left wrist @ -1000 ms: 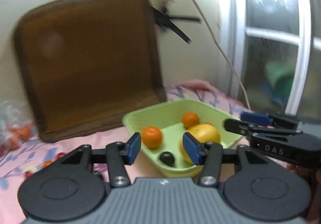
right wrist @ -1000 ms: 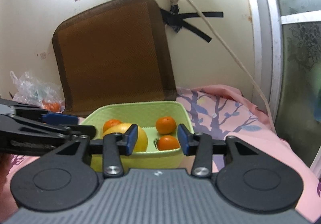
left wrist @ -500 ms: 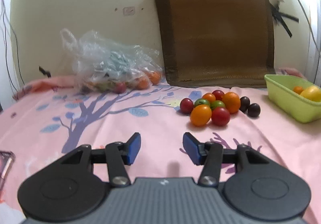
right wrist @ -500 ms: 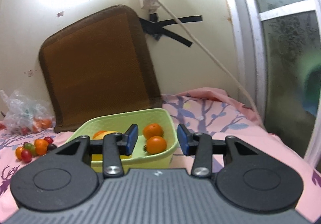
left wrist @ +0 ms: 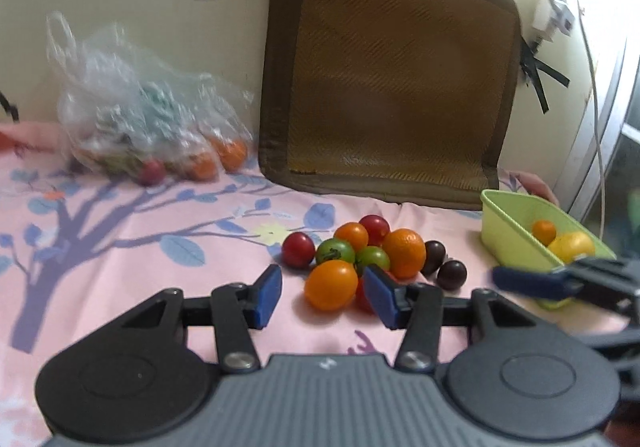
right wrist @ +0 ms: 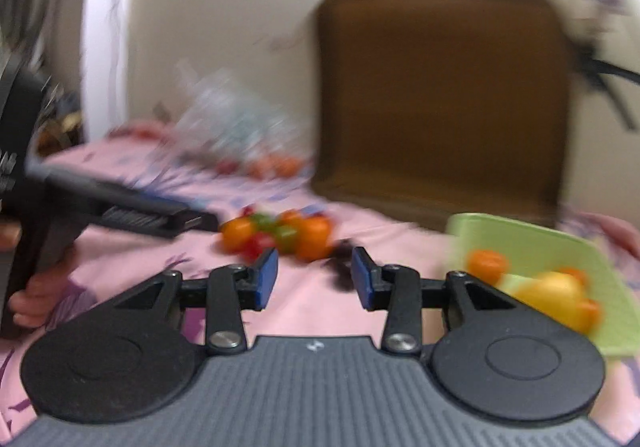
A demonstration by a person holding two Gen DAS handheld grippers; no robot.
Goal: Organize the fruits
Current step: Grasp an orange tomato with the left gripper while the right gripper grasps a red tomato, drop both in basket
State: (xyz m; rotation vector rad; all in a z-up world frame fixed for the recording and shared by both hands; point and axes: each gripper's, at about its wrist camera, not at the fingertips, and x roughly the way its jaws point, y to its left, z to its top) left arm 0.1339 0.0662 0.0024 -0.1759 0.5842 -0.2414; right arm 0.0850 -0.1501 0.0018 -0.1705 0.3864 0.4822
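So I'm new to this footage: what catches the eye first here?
The pile of small fruits, red, green, orange and dark, on the pink sheet ahead of the open left tongs. To its right, the green basket holds oranges and a yellow fruit.

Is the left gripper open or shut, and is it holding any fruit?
Open and empty: the left gripper shows a wide gap between its blue fingers, and the orange tomato lies on the pink sheet beyond them.
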